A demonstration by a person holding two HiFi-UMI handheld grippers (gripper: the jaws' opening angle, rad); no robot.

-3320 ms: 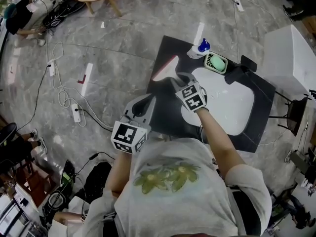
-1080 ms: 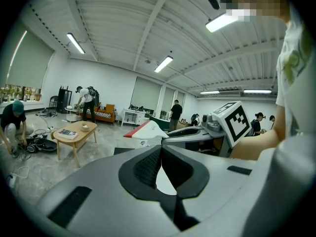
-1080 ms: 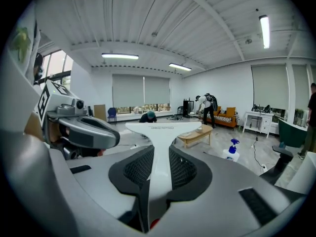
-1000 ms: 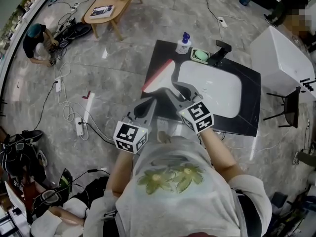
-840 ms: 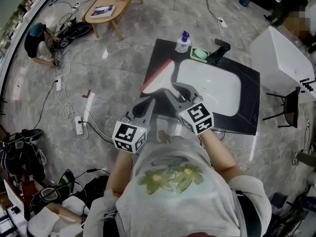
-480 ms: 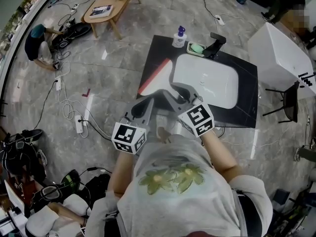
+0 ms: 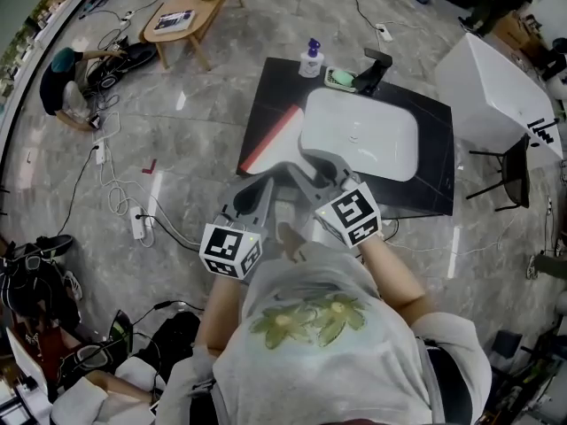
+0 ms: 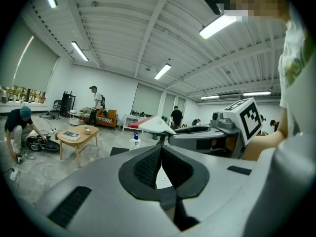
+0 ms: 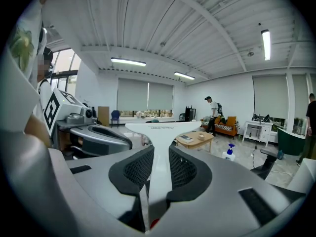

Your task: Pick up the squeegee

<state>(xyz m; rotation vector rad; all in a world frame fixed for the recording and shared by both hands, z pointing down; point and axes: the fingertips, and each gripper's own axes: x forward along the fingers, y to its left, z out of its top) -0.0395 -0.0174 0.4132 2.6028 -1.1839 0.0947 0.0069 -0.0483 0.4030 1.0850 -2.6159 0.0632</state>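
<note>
The squeegee [image 7: 270,140] has a white handle and a wide white head with a red blade edge. It hangs in the air over the left edge of the black counter [image 7: 266,87]. My right gripper [image 7: 306,160] is shut on its handle. In the right gripper view the white handle [image 9: 161,157] runs between the two dark pads [image 9: 139,168] and the head [image 9: 163,127] spreads out beyond them. My left gripper [image 7: 276,177] is beside it on the left, jaws together and holding nothing. In the left gripper view the left gripper [image 8: 161,148] shows its tips touching.
The counter holds a white sink basin [image 7: 359,134], a black faucet [image 7: 372,63], a soap bottle [image 7: 310,60] and a green sponge dish [image 7: 339,79]. A white cabinet [image 7: 492,87] stands to the right. Cables and a power strip [image 7: 137,223] lie on the floor at left, near a wooden table [image 7: 190,7].
Both grippers and the held squeegee have drawn back from the sink counter, which now sits farther away. The right gripper's hold on the handle is unchanged, and the left gripper stays shut.
</note>
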